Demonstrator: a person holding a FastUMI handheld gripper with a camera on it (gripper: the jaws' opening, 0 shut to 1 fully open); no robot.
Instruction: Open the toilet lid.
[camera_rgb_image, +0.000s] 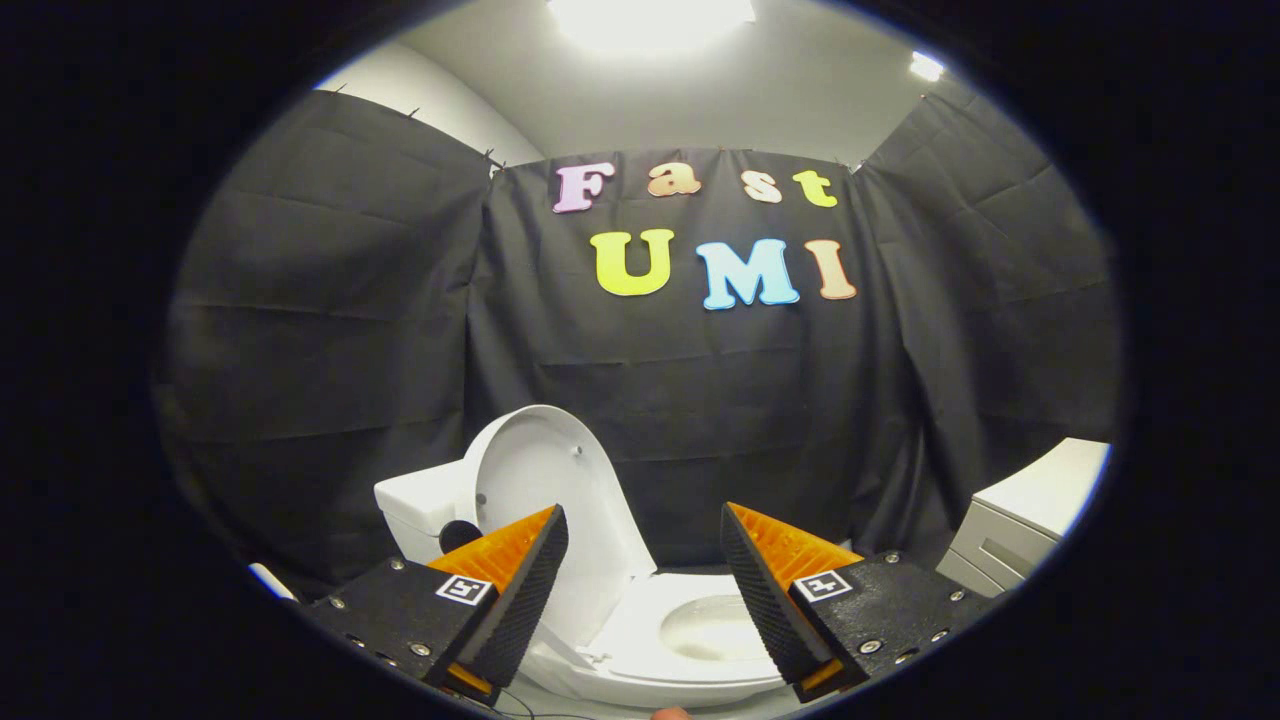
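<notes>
Looking past the gripper (645, 560), its fingers are spread wide with nothing between them. Just beyond sits the toilet seat (640, 640) with the bowl exposed, and the toilet lid (545, 480) stands upright against the tank (420, 505). Looks basically done to me, so I'd just back off gently without bumping the lid. White cabinet (1030, 510) off right.

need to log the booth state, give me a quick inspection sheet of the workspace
surface: pale floor, barely seen under the toilet
job's things: toilet lid raised upright against the tank; seat down, bowl exposed
clutter: nothing seen
grippers: gripper open, fingers apart, touching nothing, toilet just beyond them
cables: thin dark wire below the fingers
surroundings: black cloth wall; white cabinet beside the toilet; ceiling light
</notes>
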